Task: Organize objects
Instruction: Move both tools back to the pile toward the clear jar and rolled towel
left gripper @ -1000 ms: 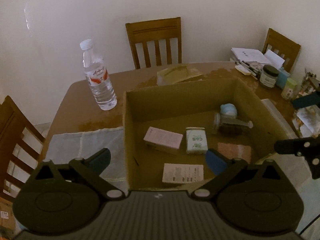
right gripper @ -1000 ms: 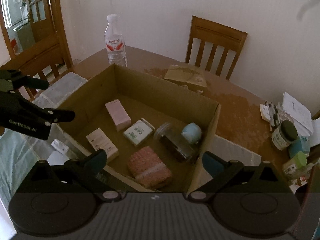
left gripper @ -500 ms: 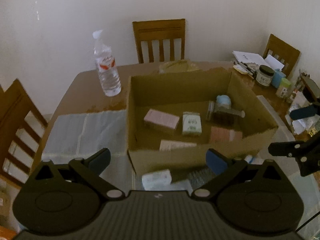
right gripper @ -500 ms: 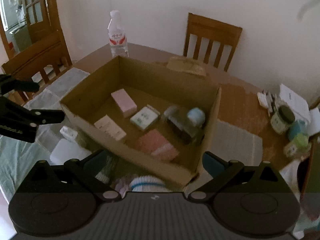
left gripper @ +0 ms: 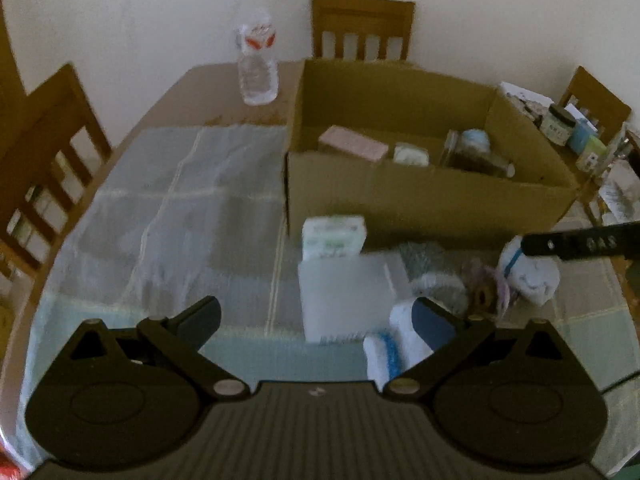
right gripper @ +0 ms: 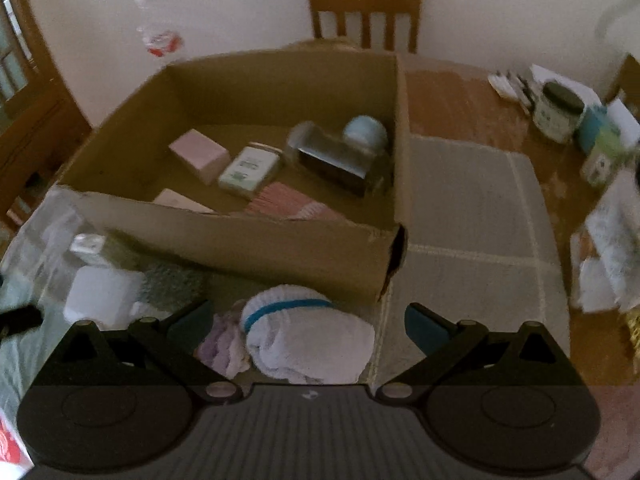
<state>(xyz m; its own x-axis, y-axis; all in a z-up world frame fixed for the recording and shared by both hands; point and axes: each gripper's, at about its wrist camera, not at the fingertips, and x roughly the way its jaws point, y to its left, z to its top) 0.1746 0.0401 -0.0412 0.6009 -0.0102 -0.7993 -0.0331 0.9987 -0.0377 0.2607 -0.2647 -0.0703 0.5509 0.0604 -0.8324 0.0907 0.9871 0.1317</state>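
Both grippers have drawn back from over the cardboard box (right gripper: 248, 248), left gripper (left gripper: 316, 316) and right gripper (right gripper: 306, 320) spread and empty, the right one now framing the blue-banded white sock roll (right gripper: 308, 336) in front of the box, probably the next pick.

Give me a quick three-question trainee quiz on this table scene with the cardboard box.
1. True or false: the pink box lies inside the cardboard box.
2. Multiple choice: the white rolled sock with a blue band lies A) inside the box, B) on the cloth in front of it, C) on a chair.
3. Fill in: the right hand-held gripper is ___ (open or shut).

Key: 1 true; 2 B; 3 open.
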